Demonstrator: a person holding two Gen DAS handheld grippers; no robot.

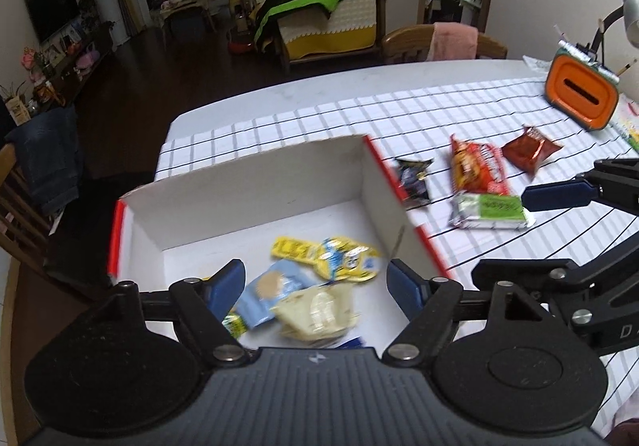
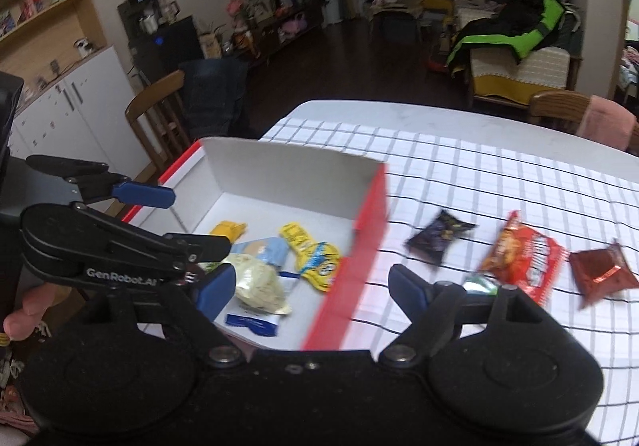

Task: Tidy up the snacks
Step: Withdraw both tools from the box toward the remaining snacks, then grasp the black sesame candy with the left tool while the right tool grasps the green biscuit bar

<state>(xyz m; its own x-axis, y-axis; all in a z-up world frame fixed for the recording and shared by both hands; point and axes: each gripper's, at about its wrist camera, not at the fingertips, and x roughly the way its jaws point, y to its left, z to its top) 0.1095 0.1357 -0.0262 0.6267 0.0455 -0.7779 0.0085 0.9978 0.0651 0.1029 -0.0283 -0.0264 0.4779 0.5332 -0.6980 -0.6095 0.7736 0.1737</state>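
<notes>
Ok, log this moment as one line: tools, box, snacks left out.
left tool: open, over box | right tool: open, empty | box: several snacks | tablecloth: four packets outside

Box (image 1: 255, 182) sits on the table (image 1: 439, 102) at its left end, with several snack packets (image 1: 319, 286) piled inside toward the near side. Just right of the box, four more packets lie on the tablecloth (image 1: 459, 118) — one (image 1: 415, 178) nearest the box wall, a long one (image 1: 477, 166) beside it, another (image 1: 529, 148) farther right, one (image 1: 491, 212) in front. A holder (image 1: 581, 96) stands behind them at the far right — chairs (image 1: 439, 44) behind the table.
</notes>
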